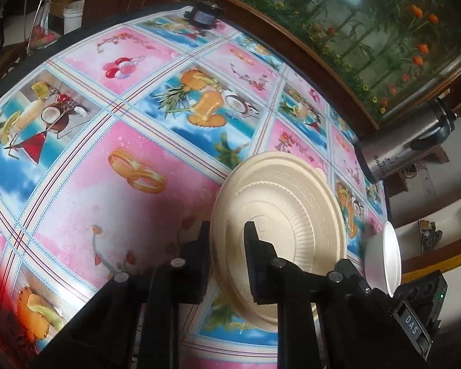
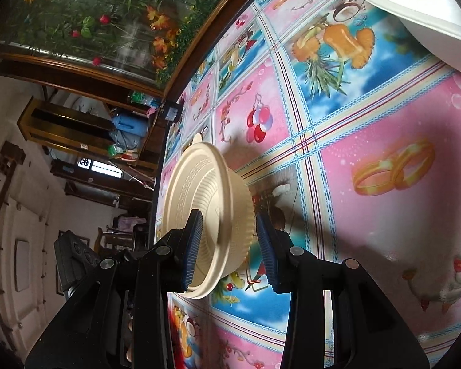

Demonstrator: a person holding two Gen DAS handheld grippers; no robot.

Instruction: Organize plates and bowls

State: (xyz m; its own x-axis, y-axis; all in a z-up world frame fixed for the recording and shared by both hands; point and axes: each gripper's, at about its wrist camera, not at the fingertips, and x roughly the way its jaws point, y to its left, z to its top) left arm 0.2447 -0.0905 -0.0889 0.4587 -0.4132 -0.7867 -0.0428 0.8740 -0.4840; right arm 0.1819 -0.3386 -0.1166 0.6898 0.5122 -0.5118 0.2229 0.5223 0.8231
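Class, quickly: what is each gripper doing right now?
Left gripper: shut on the cream plate.
Right gripper: open around the cream bowl.

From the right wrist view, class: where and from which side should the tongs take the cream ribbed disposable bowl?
Grip the cream ribbed disposable bowl by its thin flared rim, coming in edge-on from the near side. One finger goes inside, one outside the wall. The right tongs are lined up that way, but the outer finger seems clear of the wall.

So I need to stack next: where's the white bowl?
In the left wrist view the white bowl sits at lower right, near the table edge, just right of the beige plate, below the steel flask.
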